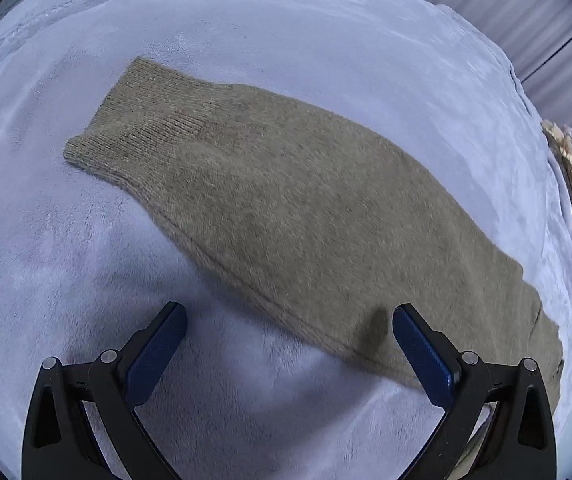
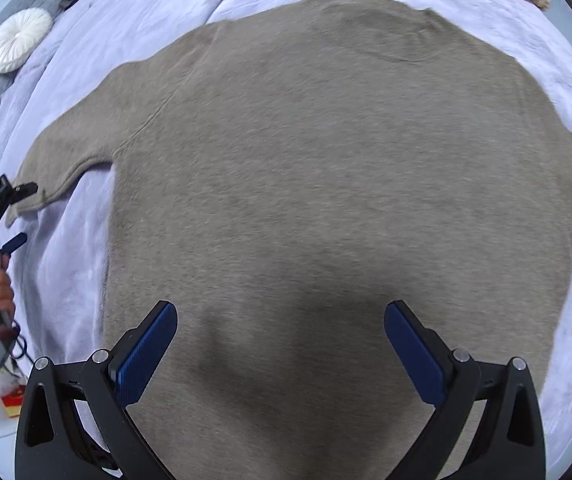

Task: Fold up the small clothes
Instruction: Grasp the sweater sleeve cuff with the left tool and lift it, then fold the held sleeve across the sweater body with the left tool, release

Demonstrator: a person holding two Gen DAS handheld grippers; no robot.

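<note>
On the blanket (image 2: 86, 272) lies the sweater (image 2: 325, 184) — both grippers (image 1: 289, 320) (image 2: 280, 316) spread, empty.

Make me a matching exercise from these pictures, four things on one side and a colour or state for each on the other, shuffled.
Things:
1. sweater
2. blanket
3. round cushion
4. left gripper

Descriptions:
A. white, pleated
B. open, over a sleeve
C. olive-brown, spread flat
D. pale lavender, plush

Pairs: 1-C, 2-D, 3-A, 4-B
</note>
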